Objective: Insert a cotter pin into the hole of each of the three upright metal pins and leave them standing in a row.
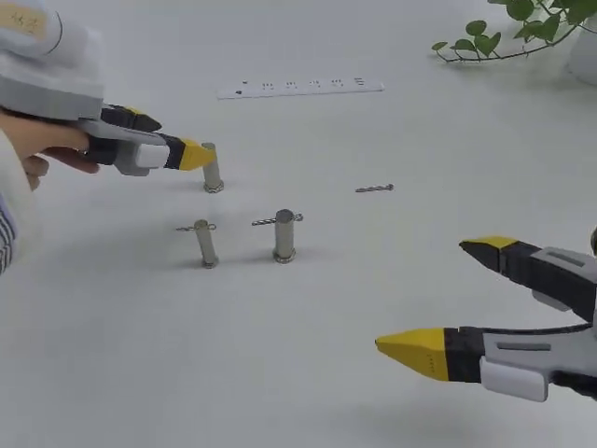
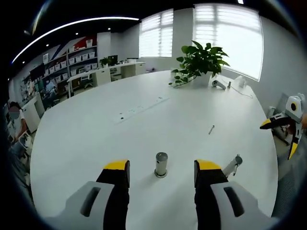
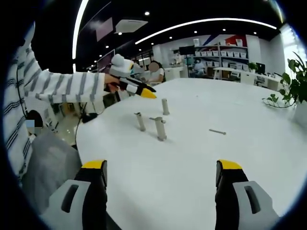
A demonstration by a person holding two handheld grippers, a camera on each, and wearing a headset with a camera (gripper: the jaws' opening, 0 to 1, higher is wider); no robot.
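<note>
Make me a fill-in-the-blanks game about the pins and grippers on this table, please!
1. A cotter pin already sits in ___ of the three metal pins.
2. The loose cotter pin lies flat on the ___.
3. The left gripper and the right gripper are both ___.
4. The bare pin stands nearest the ___ gripper.
Missing words: two; table; open; left.

- The white counter (image 1: pixel 140 373) stretches out before me.
- A white power strip (image 1: pixel 300 88) lies flat on its far side.
- A leafy potted plant (image 1: pixel 522 28) stands at my far right.
- Shelves (image 2: pixel 72 60) line the back wall, and blinds (image 2: pixel 228 38) cover the window.
</note>
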